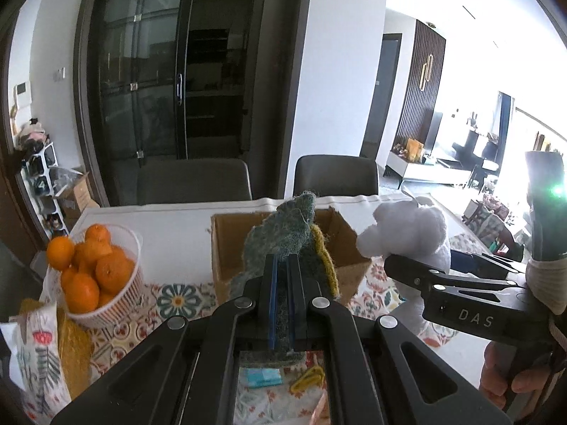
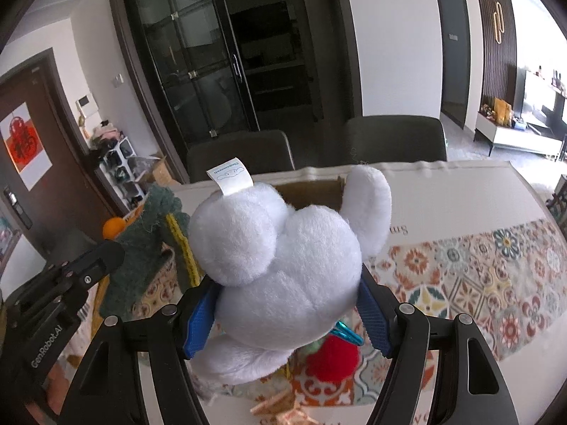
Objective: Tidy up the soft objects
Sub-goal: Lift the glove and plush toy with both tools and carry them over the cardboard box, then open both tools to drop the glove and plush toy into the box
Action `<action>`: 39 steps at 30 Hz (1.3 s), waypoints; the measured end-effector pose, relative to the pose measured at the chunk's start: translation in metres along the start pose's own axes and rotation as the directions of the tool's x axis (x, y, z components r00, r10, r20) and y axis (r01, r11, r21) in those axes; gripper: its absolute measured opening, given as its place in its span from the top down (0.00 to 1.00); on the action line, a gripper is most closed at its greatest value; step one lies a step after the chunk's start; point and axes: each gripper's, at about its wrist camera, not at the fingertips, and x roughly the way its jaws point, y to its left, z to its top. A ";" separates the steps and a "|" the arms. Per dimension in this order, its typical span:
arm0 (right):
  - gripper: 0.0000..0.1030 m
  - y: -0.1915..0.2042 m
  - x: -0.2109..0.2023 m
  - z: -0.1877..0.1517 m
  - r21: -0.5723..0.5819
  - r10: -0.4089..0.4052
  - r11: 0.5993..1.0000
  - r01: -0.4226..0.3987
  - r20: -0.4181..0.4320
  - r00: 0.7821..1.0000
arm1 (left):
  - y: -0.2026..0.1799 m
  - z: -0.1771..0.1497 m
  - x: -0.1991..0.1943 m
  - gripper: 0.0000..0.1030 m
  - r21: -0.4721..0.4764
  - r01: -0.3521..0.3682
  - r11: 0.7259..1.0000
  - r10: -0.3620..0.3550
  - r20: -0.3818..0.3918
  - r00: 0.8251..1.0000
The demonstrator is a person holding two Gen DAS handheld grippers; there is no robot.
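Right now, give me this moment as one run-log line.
left gripper: shut on green knitted cloth | right gripper: shut on white plush toy | cardboard box: open, behind both | both items aloft

Limp green scouring pad (image 1: pixel 283 226) and fluffy white plush (image 2: pixel 283 265), both aloft

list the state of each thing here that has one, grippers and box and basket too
left gripper: shut on the green cloth
green cloth: pinched, lifted, hanging limp
right gripper: shut on the white plush toy
white plush toy: held up off the table
cardboard box: open at the top, upright
white basket: upright, heaped with oranges
glass cabinet doors: closed
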 end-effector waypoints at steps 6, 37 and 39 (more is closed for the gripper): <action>0.31 -0.003 0.018 0.027 -0.019 -0.003 1.000 0.003 0.000 1.000 | 0.005 0.025 0.024 0.94 0.001 -0.002 1.000 0.002 -0.006 1.000; 0.28 -0.041 0.197 0.068 0.009 0.074 0.997 -0.075 -0.302 0.950 | 0.039 0.055 0.184 0.92 -0.102 -0.007 0.995 -0.021 -0.264 0.964; 0.27 -0.044 0.206 0.067 0.027 0.099 0.995 -0.096 -0.328 0.939 | 0.038 0.053 0.191 0.83 -0.104 -0.002 0.995 -0.028 -0.282 0.959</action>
